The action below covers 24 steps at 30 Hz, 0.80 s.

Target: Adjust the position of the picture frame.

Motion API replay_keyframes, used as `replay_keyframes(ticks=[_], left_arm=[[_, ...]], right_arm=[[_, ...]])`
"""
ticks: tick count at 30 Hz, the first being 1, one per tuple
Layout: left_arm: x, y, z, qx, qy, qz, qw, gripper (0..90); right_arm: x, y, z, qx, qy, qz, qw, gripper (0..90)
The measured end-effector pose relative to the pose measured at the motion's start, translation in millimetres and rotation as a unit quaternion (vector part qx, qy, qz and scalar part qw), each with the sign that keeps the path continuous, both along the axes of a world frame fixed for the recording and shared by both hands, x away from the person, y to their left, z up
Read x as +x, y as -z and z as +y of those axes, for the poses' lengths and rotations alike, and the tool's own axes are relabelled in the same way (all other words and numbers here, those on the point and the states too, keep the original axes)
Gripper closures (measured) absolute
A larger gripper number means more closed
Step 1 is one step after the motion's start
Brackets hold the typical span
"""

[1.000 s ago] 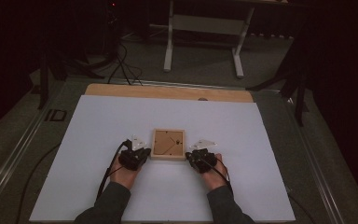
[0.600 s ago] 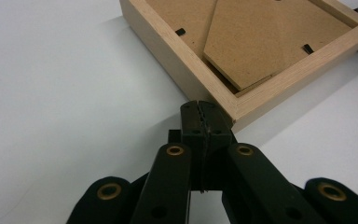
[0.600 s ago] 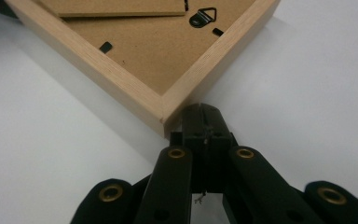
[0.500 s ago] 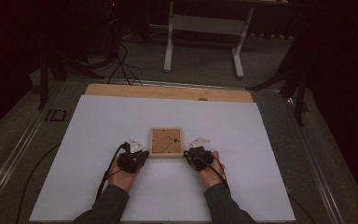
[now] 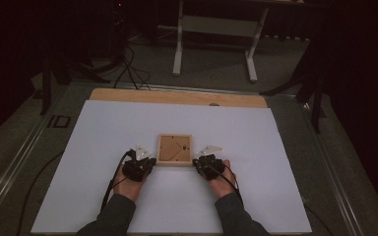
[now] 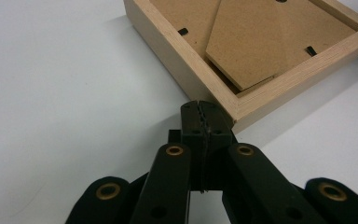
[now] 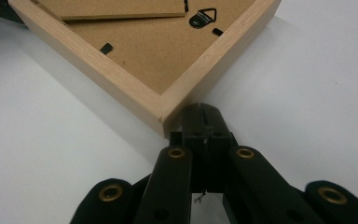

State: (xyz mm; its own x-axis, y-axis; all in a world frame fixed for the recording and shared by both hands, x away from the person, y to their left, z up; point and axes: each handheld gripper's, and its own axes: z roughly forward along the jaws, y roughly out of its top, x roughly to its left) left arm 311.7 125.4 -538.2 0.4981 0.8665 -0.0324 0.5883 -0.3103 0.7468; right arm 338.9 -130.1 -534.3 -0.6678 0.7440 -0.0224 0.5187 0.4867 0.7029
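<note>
Wooden frame point(image 5: 174, 150) lies back-up: light, stiff, glass likely fragile. Left gripper point(image 6: 200, 112) and right gripper point(image 7: 201, 115), jaws closed empty, touch its near corners; grip the rails.

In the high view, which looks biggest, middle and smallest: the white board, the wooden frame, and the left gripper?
1. White board, by far the biggest.
2. Wooden frame.
3. Left gripper, shut at the frame's corner; it looks somewhat smaller than the frame, though the hand hides part of it.
</note>
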Motion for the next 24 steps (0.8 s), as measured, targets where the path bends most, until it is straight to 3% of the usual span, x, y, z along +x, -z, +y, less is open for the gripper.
replay_keyframes(ticks=[4, 7, 11, 15, 18, 24], left_arm=[[0.1, -0.2, 0.1, 0.003, -0.003, -0.001, 1.0, 88.9], [1.2, 0.0, 2.9, -0.001, -0.007, -0.003, 1.0, 83.7], [0.6, -2.2, 8.0, -0.011, -0.011, -0.007, 0.9999, 79.8], [-2.3, -7.8, 13.1, -0.03, 0.002, -0.018, 0.9994, 72.8], [-4.8, -12.2, 16.6, -0.048, 0.01, -0.025, 0.9985, 67.5], [-9.7, -20.0, 19.9, -0.06, 0.015, -0.044, 0.9971, 59.6]], right_arm=[[-0.1, -0.2, -0.1, 0.002, 0.001, -0.003, 1.0, 89.9], [-0.9, -3.9, -1.5, -0.004, 0.011, -0.023, 0.9997, 89.9], [-2.2, -11.4, -10.5, 0.017, 0.031, -0.037, 0.9987, 89.9], [-6.3, -20.9, -16.2, 0.045, 0.022, -0.06, 0.997, 89.8], [-9.2, -22.5, -15.4, 0.044, 0.016, -0.063, 0.9969, 89.8], [-13.1, -23.3, -10.5, 0.047, -0.003, -0.07, 0.9964, 89.8]])
